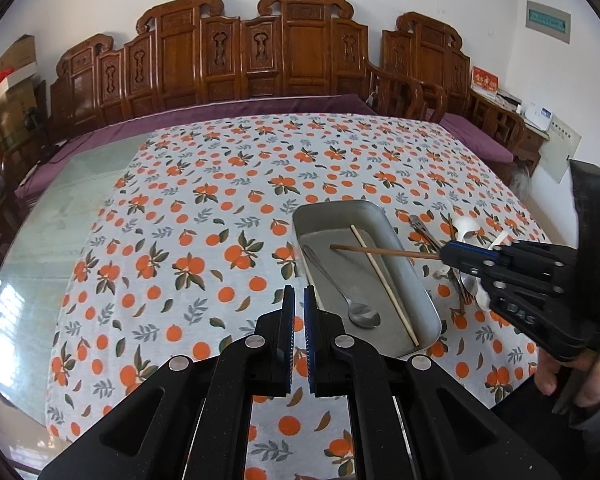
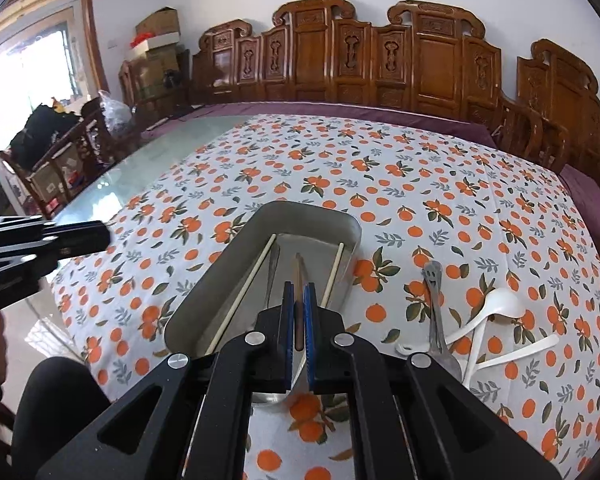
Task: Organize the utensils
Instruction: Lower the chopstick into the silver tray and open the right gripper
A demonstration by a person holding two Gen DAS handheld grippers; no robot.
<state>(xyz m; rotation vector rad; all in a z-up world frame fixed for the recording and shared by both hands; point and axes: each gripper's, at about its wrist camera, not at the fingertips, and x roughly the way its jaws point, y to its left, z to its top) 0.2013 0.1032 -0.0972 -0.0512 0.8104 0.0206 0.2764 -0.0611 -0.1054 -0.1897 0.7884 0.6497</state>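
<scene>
A metal tray (image 1: 340, 220) (image 2: 204, 292) lies on the orange-print cloth. It holds a metal spoon (image 1: 342, 286) (image 2: 272, 276) and pale chopsticks (image 1: 384, 284) (image 2: 244, 296). My right gripper (image 2: 299, 286) (image 1: 444, 254) is shut on a brown chopstick (image 2: 299, 268) (image 1: 380, 251), which reaches out over the tray, its far tip above the tray floor. My left gripper (image 1: 299, 290) (image 2: 104, 236) hovers left of the tray, shut with nothing between its fingers.
Right of the tray lies a loose pile: a metal spoon with a smiley handle (image 2: 434, 280), white plastic spoons (image 2: 496, 304) (image 1: 466, 226) and other metal utensils (image 1: 424, 232). Carved wooden benches (image 1: 260, 52) line the far side. Bare glass tabletop (image 1: 72, 200) extends left.
</scene>
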